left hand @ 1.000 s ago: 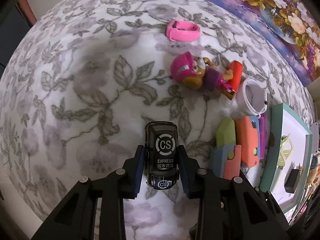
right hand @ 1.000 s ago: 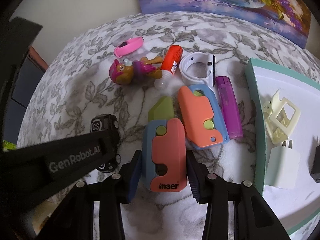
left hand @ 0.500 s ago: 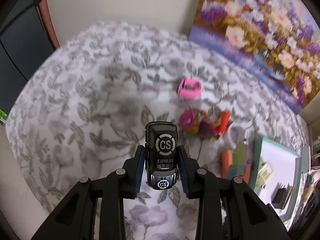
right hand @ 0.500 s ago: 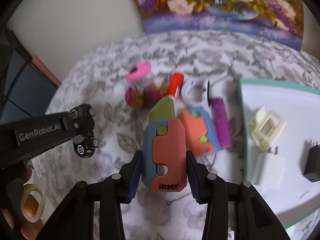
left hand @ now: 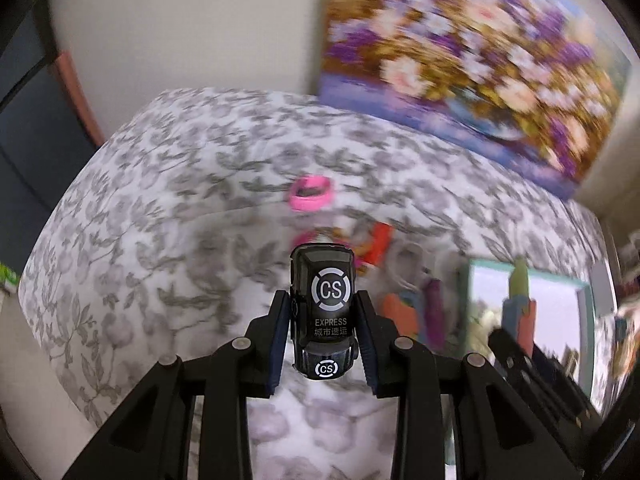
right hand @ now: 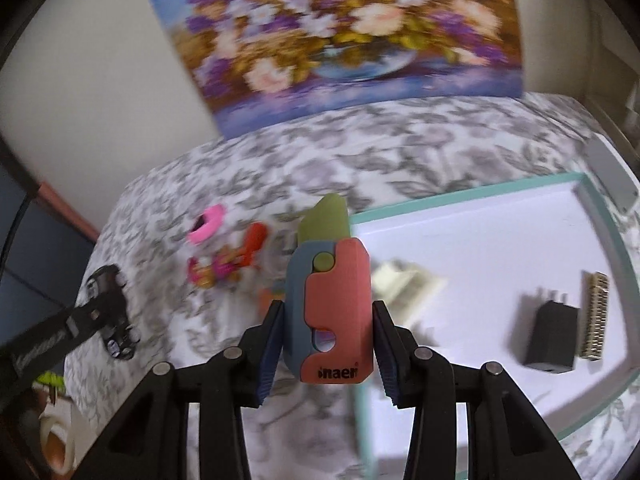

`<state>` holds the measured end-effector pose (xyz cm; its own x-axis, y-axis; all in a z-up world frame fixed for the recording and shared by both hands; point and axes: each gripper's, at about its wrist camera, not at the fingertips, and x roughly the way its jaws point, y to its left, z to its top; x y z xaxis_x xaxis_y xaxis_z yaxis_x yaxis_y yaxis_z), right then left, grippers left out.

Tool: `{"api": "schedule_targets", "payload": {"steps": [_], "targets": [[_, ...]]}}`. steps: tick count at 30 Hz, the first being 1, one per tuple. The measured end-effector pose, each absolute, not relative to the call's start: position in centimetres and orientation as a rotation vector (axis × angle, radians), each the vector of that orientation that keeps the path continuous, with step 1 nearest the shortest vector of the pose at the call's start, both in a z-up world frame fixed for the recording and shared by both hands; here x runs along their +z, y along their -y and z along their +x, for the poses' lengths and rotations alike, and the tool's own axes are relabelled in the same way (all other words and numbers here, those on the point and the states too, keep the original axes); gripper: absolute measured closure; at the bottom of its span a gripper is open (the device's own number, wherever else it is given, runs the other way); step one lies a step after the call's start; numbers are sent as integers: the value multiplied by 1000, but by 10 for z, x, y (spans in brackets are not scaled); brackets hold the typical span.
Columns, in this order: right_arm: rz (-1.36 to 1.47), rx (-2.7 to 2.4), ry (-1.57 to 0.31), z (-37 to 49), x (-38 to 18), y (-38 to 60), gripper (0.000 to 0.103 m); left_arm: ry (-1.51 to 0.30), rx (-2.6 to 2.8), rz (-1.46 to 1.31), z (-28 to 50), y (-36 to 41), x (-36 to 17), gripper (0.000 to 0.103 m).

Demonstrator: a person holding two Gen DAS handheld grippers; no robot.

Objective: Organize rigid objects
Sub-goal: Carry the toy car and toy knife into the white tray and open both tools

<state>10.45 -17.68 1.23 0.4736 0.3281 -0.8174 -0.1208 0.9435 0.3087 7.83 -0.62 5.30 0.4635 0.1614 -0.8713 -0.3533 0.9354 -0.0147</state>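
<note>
Behind everything we've got a pale wall with a big flower painting (right hand: pixel 344 36) leaning on it, and below that a grey leaf-print cloth (left hand: pixel 168 216) covering the whole surface. Both views are smeared, so we can't read much of the small stuff: a pink band (left hand: pixel 311 197) is clear enough, but the figure and orange piece just past it are only coloured blur, partly hidden behind what we carry. At the right lies a white tray with a teal rim (right hand: pixel 460 194); inside it we make out a black charger block (right hand: pixel 548 338), a pale clip (right hand: pixel 404 284) half covered, and a ridged strip cut close to the edge.

Now the tongs. Our left gripper (left hand: pixel 323 334) is clamped on the black toy car (left hand: pixel 323 300), roof towards us, "CS EXPRESS" on top, lifted clear above the cloth. Our right gripper (right hand: pixel 327 342) is clamped on the orange-and-blue toy knife (right hand: pixel 334 308), green blade pointing away, hanging over the tray's near-left rim. From the right view the car shows at far left, well apart from the tray.
</note>
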Motion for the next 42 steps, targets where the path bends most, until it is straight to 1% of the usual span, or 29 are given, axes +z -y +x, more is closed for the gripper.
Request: {"api": "schedule_targets", "payload": {"steps": [4, 10, 20, 30, 42], "targets": [[289, 216, -1060, 112, 1, 213, 58, -1059, 231, -145, 87, 52, 50, 69], [309, 109, -1053, 118, -4, 262, 58, -1070, 128, -34, 94, 113, 43, 69], [364, -36, -1039, 123, -12, 336, 58, -1114, 23, 55, 109, 173, 17, 69], [397, -110, -1027, 124, -17, 374, 58, -1185, -63, 42, 120, 206, -13, 69], [387, -81, -1062, 125, -24, 366, 57, -1196, -65, 55, 120, 208, -18, 69]]}}
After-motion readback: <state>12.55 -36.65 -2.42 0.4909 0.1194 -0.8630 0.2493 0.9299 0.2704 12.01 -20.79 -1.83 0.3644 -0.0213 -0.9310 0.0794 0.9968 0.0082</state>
